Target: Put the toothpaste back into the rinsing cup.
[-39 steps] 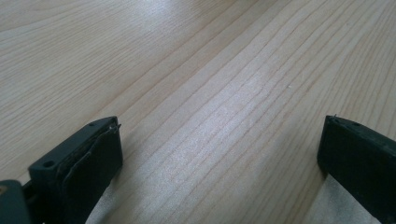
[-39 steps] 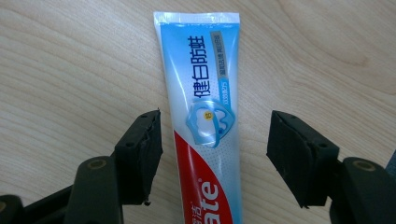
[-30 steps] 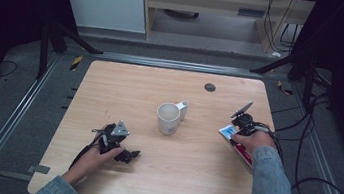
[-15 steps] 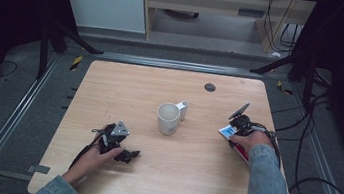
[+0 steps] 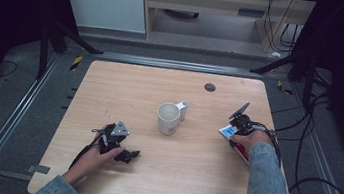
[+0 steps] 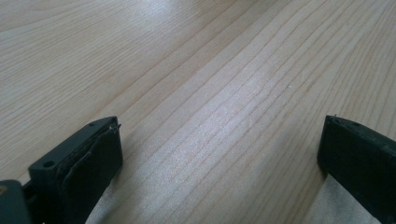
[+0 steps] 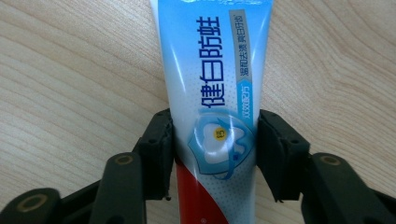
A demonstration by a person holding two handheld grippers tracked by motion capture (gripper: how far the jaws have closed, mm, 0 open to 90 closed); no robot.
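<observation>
A blue, white and red toothpaste tube (image 5: 228, 131) (image 7: 215, 70) lies flat near the right edge of the wooden table (image 5: 125, 91). My right gripper (image 5: 236, 135) (image 7: 212, 140) comes down over the tube's middle, and its two black jaws press against both sides of the tube. At the front left, my left gripper (image 5: 128, 156) (image 6: 219, 154) rests low on the table. It is open wide, with only bare wood (image 6: 187, 70) between the jaws.
A white mug (image 5: 168, 118) stands upright at the table's centre, its handle (image 5: 183, 109) pointing back right. A small black round disc (image 5: 209, 87) sits near the far edge. Cables trail off the right side of the table (image 5: 303, 159).
My right gripper has shifted slightly left over the toothpaste tube. The left gripper and the mug have not moved.
</observation>
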